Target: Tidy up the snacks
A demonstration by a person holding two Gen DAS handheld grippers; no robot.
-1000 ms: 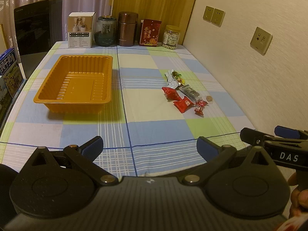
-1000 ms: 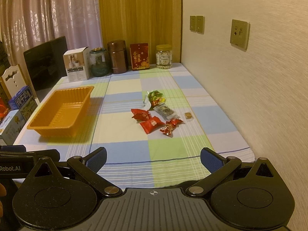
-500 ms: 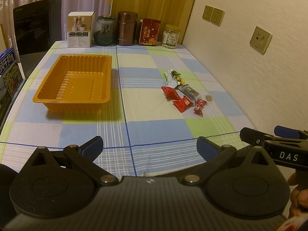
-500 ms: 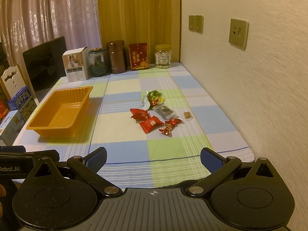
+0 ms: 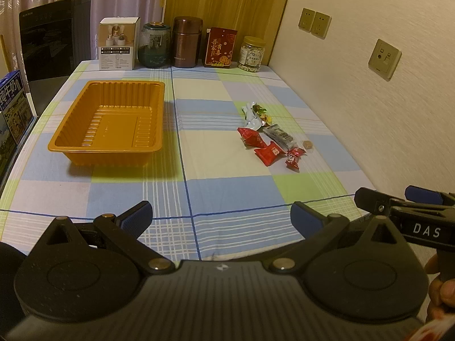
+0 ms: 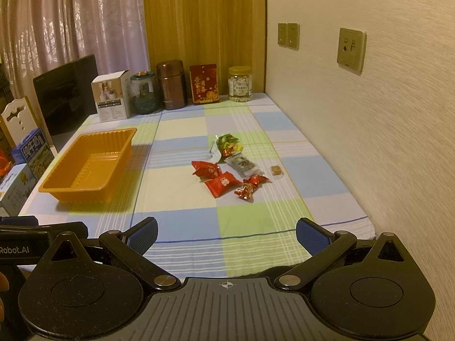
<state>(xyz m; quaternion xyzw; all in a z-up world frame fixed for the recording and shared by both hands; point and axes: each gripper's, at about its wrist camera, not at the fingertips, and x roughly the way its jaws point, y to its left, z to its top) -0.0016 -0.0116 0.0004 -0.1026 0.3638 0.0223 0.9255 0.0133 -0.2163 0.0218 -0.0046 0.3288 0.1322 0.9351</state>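
Both hand-held grippers, left (image 5: 220,216) and right (image 6: 226,231), wide open, empty; snack cluster (image 6: 230,170) on surface at 12 o'clock from right, 1 o'clock from left; right nearer; tray (image 6: 88,164) at 10 o'clock

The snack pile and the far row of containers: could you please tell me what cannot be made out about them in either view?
- Small brown cube, both views: too small to identify.
- Green packet, both views: crumpled among other wrappers; its extent is unclear.
- Grey packet label, both views: print too small to read.
- Brown canister contents: opaque wall hides them.
- Blue carton, left wrist view: cut off by the frame's left edge.
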